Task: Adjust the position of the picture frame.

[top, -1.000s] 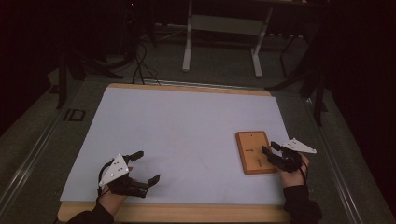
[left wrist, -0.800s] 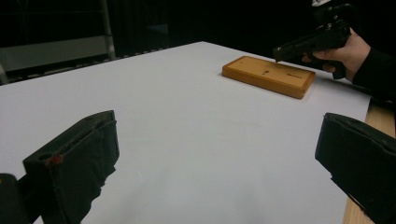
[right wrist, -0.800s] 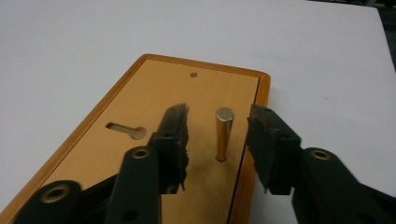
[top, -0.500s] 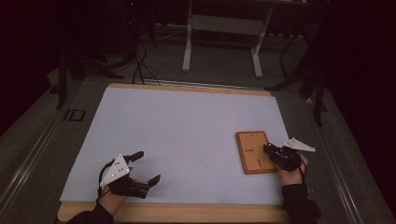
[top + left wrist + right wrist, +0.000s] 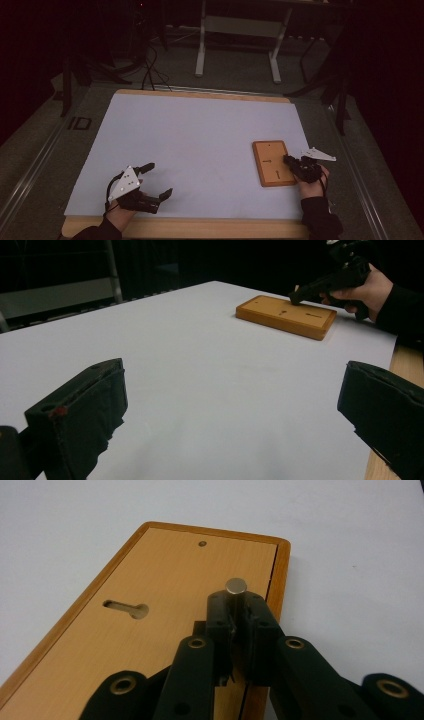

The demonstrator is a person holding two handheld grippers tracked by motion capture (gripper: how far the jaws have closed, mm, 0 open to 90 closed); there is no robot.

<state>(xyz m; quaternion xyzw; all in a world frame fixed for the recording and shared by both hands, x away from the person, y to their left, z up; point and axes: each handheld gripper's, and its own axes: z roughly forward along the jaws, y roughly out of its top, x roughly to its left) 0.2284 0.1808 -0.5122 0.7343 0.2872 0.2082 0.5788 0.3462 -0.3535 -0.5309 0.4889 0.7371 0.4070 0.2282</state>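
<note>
Right gripper (image 5: 235, 611) jaws have just been closing, and now they pinch a small metal pin (image 5: 235, 586) (over the wooden board (image 5: 150, 605)).

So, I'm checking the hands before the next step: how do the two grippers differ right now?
The left gripper has its jaws wide open with nothing between them; the right gripper has just closed on a metal pin. The left sits over bare white sheet; the right reaches over the wooden board. Both are black and hand-held.

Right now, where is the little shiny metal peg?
In the right gripper view the small silver metal peg stands between the right gripper's black jaws, over the flat wooden board's right edge.
</note>
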